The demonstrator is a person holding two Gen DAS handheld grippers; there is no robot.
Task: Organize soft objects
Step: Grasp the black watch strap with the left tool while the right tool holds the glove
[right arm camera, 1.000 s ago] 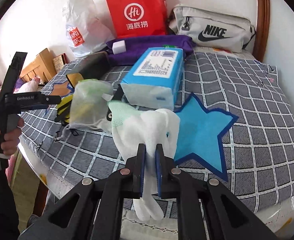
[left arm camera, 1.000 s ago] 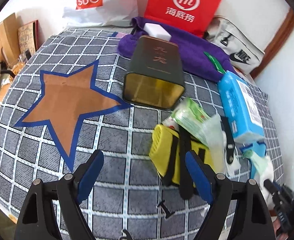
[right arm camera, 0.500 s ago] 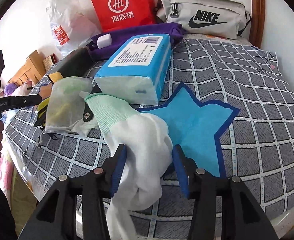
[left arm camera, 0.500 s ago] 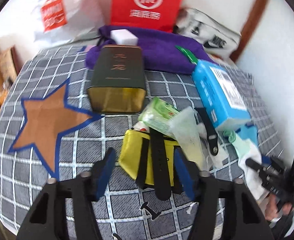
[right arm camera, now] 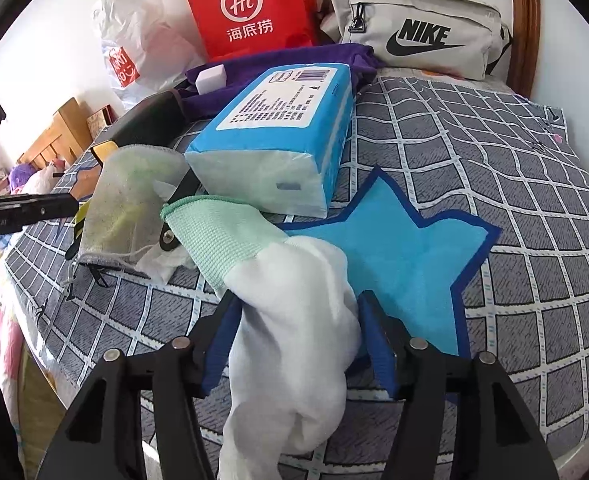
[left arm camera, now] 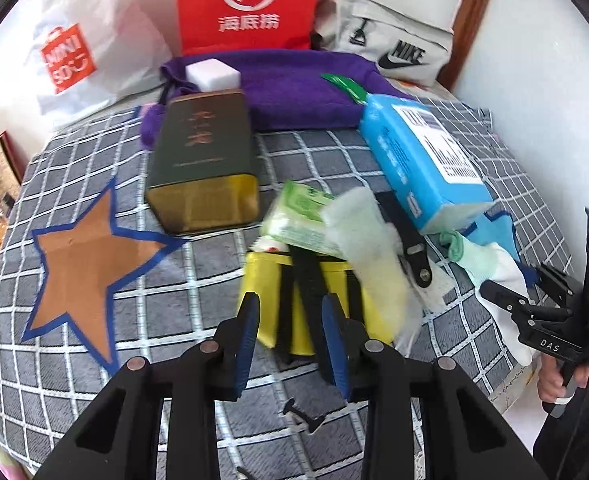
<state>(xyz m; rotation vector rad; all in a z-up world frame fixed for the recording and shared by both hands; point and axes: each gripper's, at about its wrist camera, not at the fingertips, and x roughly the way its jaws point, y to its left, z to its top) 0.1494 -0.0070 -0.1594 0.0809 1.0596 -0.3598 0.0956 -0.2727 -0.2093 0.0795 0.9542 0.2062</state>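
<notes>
In the left wrist view my left gripper (left arm camera: 290, 340) hangs over a yellow pouch (left arm camera: 266, 280) with a black strap (left arm camera: 308, 280). Its jaws are closing, with the strap and the pouch's left part between the blue pads, which show no press on them. In the right wrist view a white glove (right arm camera: 294, 320) with a green cuff (right arm camera: 222, 236) lies on the bed, partly on the blue star (right arm camera: 394, 248). My right gripper (right arm camera: 298, 312) straddles the glove, and its jaws are opening and no longer pinch it.
A blue tissue pack (left arm camera: 422, 160), a mesh pouch (left arm camera: 366, 232) and a green wipes pack (left arm camera: 298, 216) crowd behind the yellow pouch. Further back lie a dark tin (left arm camera: 202, 160), a purple towel (left arm camera: 294, 88), a red bag (left arm camera: 246, 4) and a grey Nike bag (right arm camera: 414, 32). An orange star (left arm camera: 86, 264) is at left.
The left gripper narrowed, rolled and moved over the yellow pouch. The right gripper, earlier shut on the white glove, sank and opened, leaving the glove on the bed.
</notes>
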